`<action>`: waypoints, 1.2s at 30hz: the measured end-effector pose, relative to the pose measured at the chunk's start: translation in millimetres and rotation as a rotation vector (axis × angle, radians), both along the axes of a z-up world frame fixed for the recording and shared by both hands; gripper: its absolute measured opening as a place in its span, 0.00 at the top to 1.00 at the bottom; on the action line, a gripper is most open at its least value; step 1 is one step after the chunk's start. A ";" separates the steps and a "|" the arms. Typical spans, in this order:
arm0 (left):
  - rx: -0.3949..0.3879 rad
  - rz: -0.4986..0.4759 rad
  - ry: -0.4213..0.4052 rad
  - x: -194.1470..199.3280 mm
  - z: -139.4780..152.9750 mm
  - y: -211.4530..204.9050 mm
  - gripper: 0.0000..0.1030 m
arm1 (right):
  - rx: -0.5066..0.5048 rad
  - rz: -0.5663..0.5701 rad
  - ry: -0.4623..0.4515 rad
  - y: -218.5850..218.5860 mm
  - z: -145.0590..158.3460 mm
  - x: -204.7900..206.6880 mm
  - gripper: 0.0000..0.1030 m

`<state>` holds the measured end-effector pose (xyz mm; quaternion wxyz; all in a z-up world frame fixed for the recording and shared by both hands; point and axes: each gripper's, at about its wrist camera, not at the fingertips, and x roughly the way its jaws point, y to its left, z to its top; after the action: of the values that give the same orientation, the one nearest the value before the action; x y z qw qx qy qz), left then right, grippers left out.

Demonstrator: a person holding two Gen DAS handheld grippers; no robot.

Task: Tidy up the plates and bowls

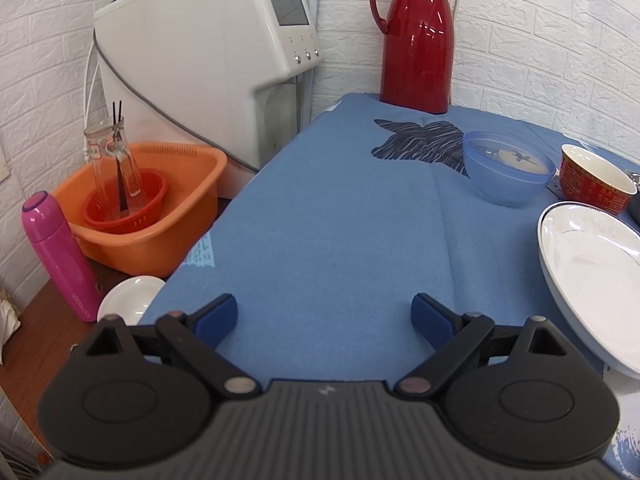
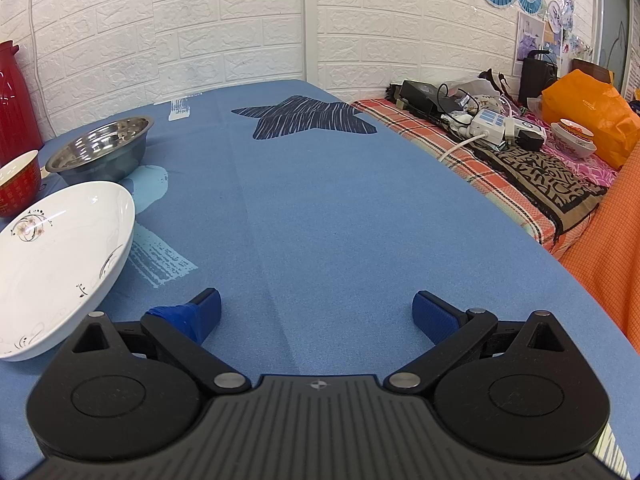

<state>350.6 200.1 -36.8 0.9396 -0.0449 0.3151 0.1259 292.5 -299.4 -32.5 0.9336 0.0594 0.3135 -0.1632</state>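
Counts, both views: 2 white plates – 1 w/ grey rim (image 1: 592, 276), 1 w/ floral print (image 2: 60, 256). Bowls on the blue surface: 3 – blue plastic (image 1: 508, 172), red ceramic (image 1: 596, 184), steel (image 2: 100, 148). 1 small white dish (image 1: 128, 296), 1 far patterned bowl (image 2: 574, 138), poss. two stacked, too small to tell.

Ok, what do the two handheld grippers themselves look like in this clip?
Both match: a black ribbed plastic body, two round black discs, black linkage arms with silver pins, and blue pads on the jaws. The left gripper has clean pads; the right gripper has blue tape wrapped around its left pad. No cables, hands or sleeves show.
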 end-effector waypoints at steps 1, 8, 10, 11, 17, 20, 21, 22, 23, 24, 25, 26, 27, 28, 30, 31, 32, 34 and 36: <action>-0.001 -0.001 0.000 0.2 0.4 0.1 0.10 | 0.000 0.000 0.000 -1.0 0.5 0.1 0.13; 0.000 -0.002 0.000 0.3 0.3 1.0 0.10 | 0.000 0.000 0.000 0.1 0.2 0.2 0.13; -0.001 -0.001 0.005 1.3 0.7 0.7 0.10 | 0.000 0.000 0.000 -0.8 0.6 0.3 0.13; 0.000 -0.009 0.009 1.6 1.4 -0.2 0.10 | 0.000 0.000 0.000 0.1 0.2 0.2 0.13; -0.065 -0.020 0.044 -20.9 12.5 -8.1 0.10 | -0.001 0.001 0.001 -1.0 0.5 0.0 0.13; -0.028 -0.005 -0.007 -48.7 28.5 -22.5 0.10 | -0.001 0.001 0.001 -0.5 0.7 -0.1 0.12; -0.014 0.001 -0.020 -56.5 34.8 -28.2 0.10 | -0.001 0.002 0.002 -0.4 0.5 -0.1 0.12; -0.009 0.002 -0.035 -63.0 42.0 -33.7 0.10 | 0.002 0.005 0.001 -1.4 0.3 -0.2 0.11; -0.015 0.001 -0.054 -68.3 49.5 -39.3 0.10 | 0.004 0.006 0.000 -2.4 0.2 -0.6 0.11; -0.022 -0.001 -0.073 -72.3 57.1 -45.2 0.10 | 0.002 0.007 0.001 -2.5 0.3 -1.1 0.11; -0.034 -0.010 -0.090 -74.9 66.0 -52.5 0.10 | 0.003 0.011 0.001 -1.9 0.3 -2.4 0.11; -0.051 -0.027 -0.105 -76.5 74.6 -59.2 0.10 | 0.005 0.023 0.001 -1.5 0.5 -4.5 0.11; -0.069 -0.060 -0.117 -77.2 82.1 -65.8 0.10 | 0.006 0.037 0.002 -2.0 1.4 -5.8 0.11; -0.079 -0.098 -0.122 -76.1 89.7 -74.4 0.10 | 0.010 0.039 0.001 -2.2 2.0 -9.4 0.12; -0.075 -0.140 -0.113 -74.7 101.7 -90.8 0.10 | 0.020 0.009 0.016 -3.1 4.6 -15.7 0.13; -0.060 -0.159 -0.112 -76.2 107.3 -100.4 0.10 | 0.039 -0.007 0.020 -3.5 8.4 -20.4 0.14; -0.047 -0.170 -0.117 -78.8 111.5 -108.6 0.10 | 0.051 -0.020 0.015 -2.6 12.1 -27.3 0.14; -0.036 -0.195 -0.103 -83.8 117.0 -122.2 0.10 | 0.071 -0.039 0.006 4.3 23.5 -41.0 0.14; -0.054 -0.242 -0.064 -90.7 116.4 -135.5 0.10 | 0.095 -0.027 0.008 16.0 37.9 -51.8 0.14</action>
<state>259.9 64.6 79.6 0.9560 -0.0359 0.2912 0.0015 240.7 -283.5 5.3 0.9262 0.1071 0.3236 -0.1608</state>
